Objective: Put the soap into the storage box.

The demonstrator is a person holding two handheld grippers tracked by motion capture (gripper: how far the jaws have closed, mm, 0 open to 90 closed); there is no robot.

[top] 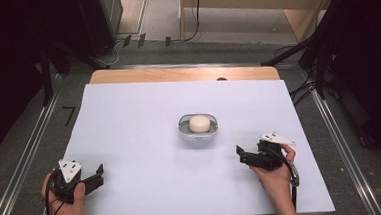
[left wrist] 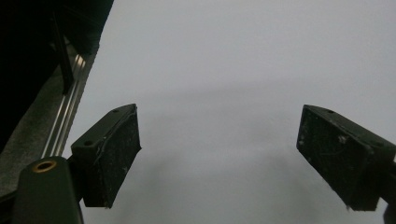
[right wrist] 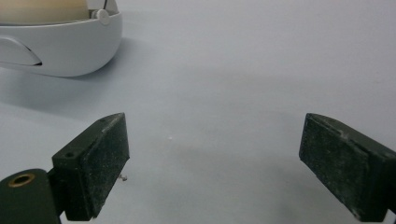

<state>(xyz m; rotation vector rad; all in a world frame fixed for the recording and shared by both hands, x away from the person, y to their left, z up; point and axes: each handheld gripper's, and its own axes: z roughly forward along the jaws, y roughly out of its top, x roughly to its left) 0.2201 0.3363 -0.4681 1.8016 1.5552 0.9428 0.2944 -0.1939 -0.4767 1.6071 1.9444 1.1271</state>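
Right tool (top: 242,154), jaws spread and empty, sits near a white dish (top: 198,132) holding a pale round lump (top: 199,123) at the table's (top: 130,141) middle; approach low and level, centring the dish's rim between the jaws before closing.

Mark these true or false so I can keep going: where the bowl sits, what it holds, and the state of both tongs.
1. The white bowl sits near the middle of the white sheet. True.
2. The bowl is empty. False: a pale round lump lies in it.
3. The right tongs grip the bowl. False: they are open with nothing between them, apart from it.
4. The left tongs are open with nothing between them. True.
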